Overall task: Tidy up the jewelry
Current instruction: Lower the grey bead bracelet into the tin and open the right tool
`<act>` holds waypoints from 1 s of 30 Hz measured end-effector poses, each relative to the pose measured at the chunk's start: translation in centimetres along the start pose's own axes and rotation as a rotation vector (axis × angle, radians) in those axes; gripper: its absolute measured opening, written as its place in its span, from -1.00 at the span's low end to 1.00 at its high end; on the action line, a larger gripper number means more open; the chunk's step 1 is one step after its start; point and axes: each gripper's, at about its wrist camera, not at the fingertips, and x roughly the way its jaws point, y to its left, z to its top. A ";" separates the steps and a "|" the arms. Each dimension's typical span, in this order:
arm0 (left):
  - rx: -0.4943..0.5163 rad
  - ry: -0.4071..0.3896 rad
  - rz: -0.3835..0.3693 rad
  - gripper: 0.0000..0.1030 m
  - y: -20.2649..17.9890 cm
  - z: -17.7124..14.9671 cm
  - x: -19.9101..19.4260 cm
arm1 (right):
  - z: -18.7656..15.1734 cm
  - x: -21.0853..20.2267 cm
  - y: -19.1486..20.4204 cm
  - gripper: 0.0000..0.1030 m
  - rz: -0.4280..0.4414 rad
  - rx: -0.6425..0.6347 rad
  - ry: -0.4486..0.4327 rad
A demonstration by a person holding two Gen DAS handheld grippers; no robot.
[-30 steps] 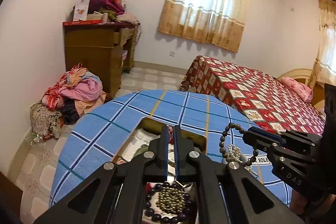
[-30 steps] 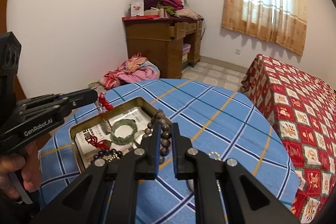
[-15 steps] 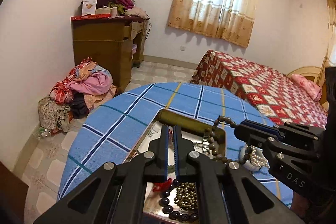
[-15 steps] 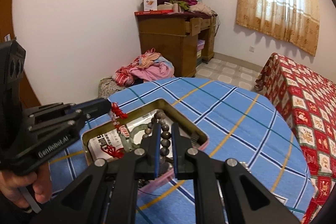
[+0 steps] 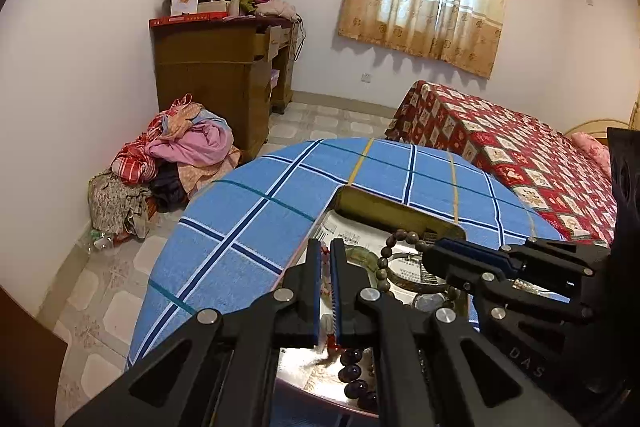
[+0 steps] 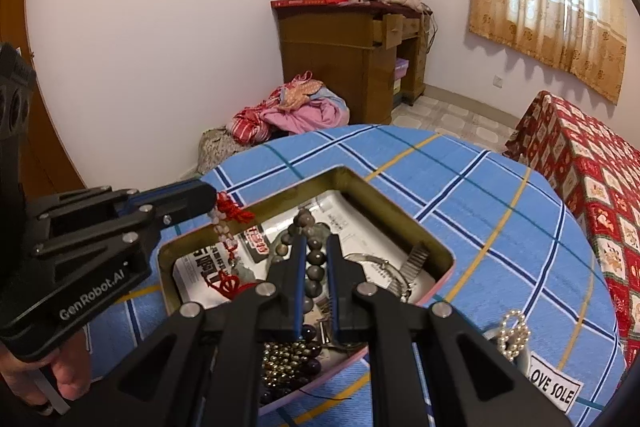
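A gold tin tray [image 6: 404, 217] with a pink rim sits on the blue plaid table [image 6: 460, 183]. It holds a green bangle, dark and gold bead strings [image 6: 286, 359] and a metal watch band [image 6: 376, 261]. My right gripper [image 6: 314, 259] is shut on a brown bead bracelet [image 6: 314, 257], held over the tray; the bracelet also shows in the left wrist view [image 5: 386, 259]. My left gripper [image 5: 328, 287] is shut on a red knotted tassel charm [image 6: 232, 213] that hangs into the tray's left side.
A pearl string [image 6: 512, 333] lies on a white labelled box [image 6: 554, 383] at the table's right front. Beyond the table are a wooden desk [image 6: 352, 59], a clothes pile [image 6: 296, 111] on the floor and a red patterned bed [image 6: 592, 167].
Both grippers have moved over the tray and lower. The brown bracelet now hangs above the tray's middle, and the red tassel charm dips into its left side.
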 end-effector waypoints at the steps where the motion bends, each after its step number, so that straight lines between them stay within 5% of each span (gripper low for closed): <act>1: 0.002 0.003 0.000 -0.94 -0.1 -0.1 0.1 | 0.0 0.0 0.0 -0.77 0.000 0.001 0.002; 30: -0.010 0.080 0.026 -0.93 0.4 -1.5 2.6 | -1.3 3.0 0.6 -0.76 -0.017 -0.008 0.086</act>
